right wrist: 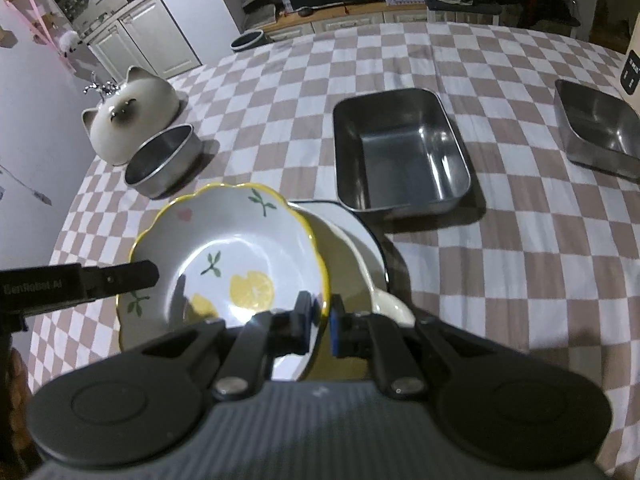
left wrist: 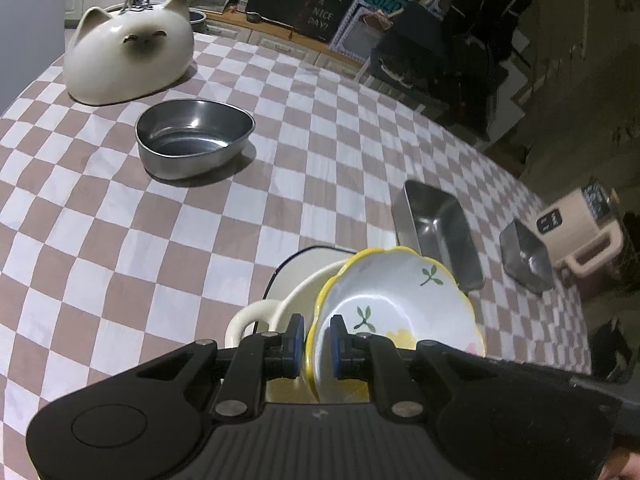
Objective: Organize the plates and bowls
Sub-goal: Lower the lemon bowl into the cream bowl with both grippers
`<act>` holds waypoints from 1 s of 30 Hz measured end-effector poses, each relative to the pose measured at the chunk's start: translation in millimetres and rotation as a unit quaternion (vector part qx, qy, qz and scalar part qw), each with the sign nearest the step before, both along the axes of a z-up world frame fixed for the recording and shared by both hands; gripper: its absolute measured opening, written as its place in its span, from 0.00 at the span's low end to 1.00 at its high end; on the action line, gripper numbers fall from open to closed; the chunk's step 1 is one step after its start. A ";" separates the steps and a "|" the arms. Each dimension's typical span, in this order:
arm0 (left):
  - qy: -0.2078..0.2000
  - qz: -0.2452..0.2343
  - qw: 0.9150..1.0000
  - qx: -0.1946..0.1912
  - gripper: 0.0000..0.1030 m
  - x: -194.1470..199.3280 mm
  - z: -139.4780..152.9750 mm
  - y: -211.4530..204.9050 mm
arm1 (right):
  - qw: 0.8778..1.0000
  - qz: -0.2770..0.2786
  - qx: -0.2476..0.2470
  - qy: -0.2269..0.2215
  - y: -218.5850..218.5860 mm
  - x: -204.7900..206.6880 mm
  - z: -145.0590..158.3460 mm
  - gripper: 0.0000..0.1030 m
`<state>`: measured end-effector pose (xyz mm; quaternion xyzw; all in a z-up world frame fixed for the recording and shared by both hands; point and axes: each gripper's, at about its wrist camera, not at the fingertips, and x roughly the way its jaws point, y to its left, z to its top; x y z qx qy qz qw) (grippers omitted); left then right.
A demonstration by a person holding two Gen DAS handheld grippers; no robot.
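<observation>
Over the checked worktop (right wrist: 500, 240), you hold one dish between both tools.
Your left hand-held gripper (left wrist: 318, 338) and right hand-held gripper (right wrist: 320, 322) each pinch the rim of the yellow-edged lemon-print scalloped bowl (right wrist: 236, 252), tilted above the cream handled ceramic dish (left wrist: 276, 308). Next, seat it level, then release. Rectangular steel tray (right wrist: 400, 152) holds nothing.

right tool (right wrist: 320, 330) pinching lemon plate (right wrist: 224, 264) rim | left tool (right wrist: 132, 276) opposite rim

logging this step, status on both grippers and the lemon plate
Left gripper and right gripper both pinch the lemon plate rim. Plate tilted over cream dish. Nothing blocking.
</observation>
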<state>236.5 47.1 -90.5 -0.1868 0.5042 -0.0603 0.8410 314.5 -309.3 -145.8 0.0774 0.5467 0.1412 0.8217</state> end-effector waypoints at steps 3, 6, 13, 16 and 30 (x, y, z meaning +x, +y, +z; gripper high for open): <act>0.004 -0.014 1.000 0.015 0.13 0.0 -2.9 -4.7 | 1.000 0.003 -0.008 0.002 1.1 -1.3 -1.6 0.11; 0.004 -0.027 0.999 0.025 0.13 -0.4 -4.5 -8.5 | 1.000 0.004 -0.014 0.007 1.2 -1.6 -3.4 0.11; 0.007 -0.042 0.998 0.039 0.08 -0.4 -7.1 -12.0 | 1.000 0.002 -0.017 0.014 -1.0 -1.2 -5.9 0.12; 0.005 -0.047 0.998 0.041 0.05 -0.2 -7.1 -10.8 | 1.000 -0.001 -0.014 0.020 -2.2 -0.9 -7.2 0.12; 0.007 -0.057 0.997 0.056 0.05 0.4 -9.3 -9.7 | 0.999 0.001 -0.008 0.033 3.3 0.3 -12.8 0.12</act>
